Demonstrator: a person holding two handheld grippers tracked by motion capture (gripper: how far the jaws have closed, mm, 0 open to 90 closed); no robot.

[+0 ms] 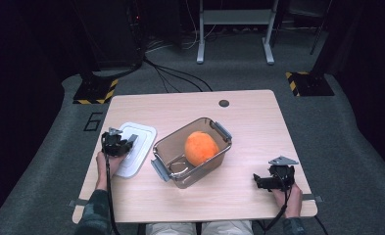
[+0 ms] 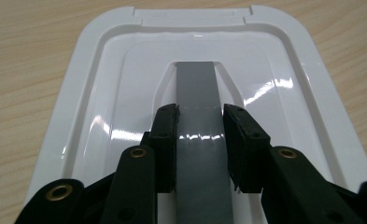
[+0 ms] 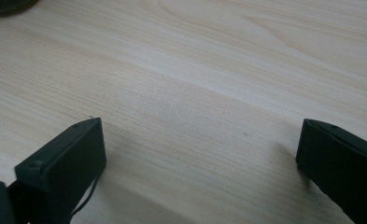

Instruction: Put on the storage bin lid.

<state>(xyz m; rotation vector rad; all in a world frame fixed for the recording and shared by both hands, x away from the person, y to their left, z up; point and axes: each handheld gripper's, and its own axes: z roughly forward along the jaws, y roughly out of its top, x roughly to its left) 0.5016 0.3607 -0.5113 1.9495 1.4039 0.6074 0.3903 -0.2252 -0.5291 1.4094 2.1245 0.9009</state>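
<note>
Now, on the wooden table (image 1: 249, 147), a clear plastic container (image 1: 192, 151) with grey latches holds an orange fruit (image 1: 200, 148). Just left of it lies the white lid (image 1: 133, 149), flat on the tabletop. Left gripper (image 2: 200, 126) has its jaws either side of the lid's grey handle strip (image 2: 197, 93). Right gripper (image 1: 266, 180) sits wide open, well apart, above bare wood.
</note>
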